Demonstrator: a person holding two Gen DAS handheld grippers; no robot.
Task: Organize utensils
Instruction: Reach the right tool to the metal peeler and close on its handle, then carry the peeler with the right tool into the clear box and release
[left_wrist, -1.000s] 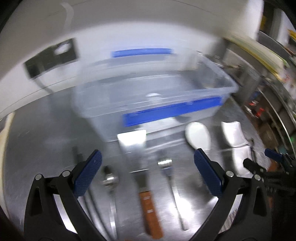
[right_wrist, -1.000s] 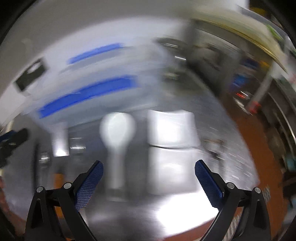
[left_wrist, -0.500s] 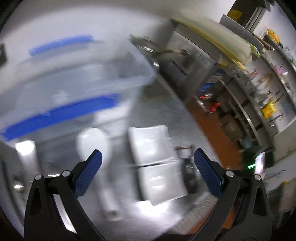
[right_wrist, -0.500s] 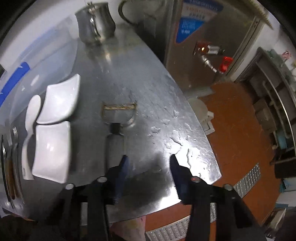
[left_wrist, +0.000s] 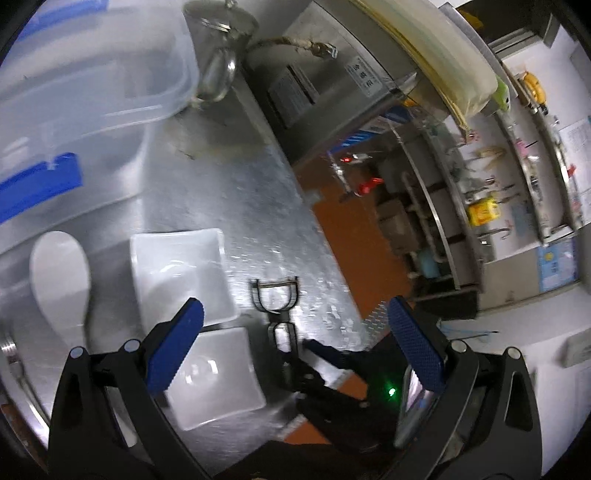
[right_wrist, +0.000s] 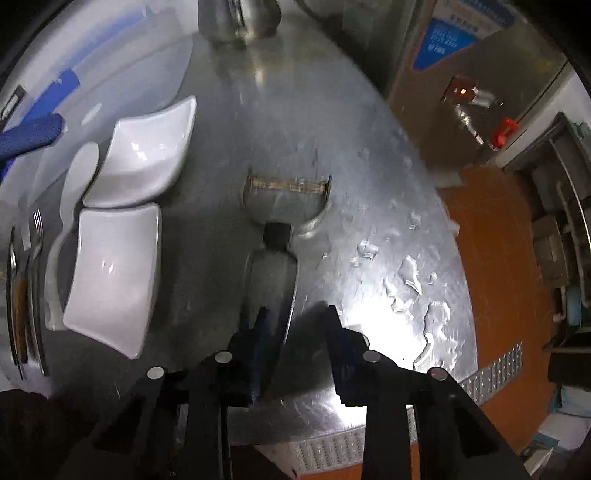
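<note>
A metal Y-peeler (right_wrist: 280, 229) lies on the steel table, blade end away from me; it also shows in the left wrist view (left_wrist: 277, 306). My right gripper (right_wrist: 295, 321) sits low over the peeler's handle, jaws partly closed with one on each side of it and a gap still showing. My left gripper (left_wrist: 291, 332) is wide open and empty, above the two white square dishes (left_wrist: 184, 266). A white rice paddle (left_wrist: 59, 273) lies left of the dishes.
A clear plastic bin with blue clips (left_wrist: 74, 92) stands at the back left, a steel pitcher (left_wrist: 218, 55) behind it. A fork and other utensils (right_wrist: 33, 258) lie at the far left. The table's edge (right_wrist: 461, 258) runs close on the right, orange floor beyond.
Both views swung right from the bin toward the dishes and peeler. My right gripper narrowed from wide open and came down around the peeler's handle.
</note>
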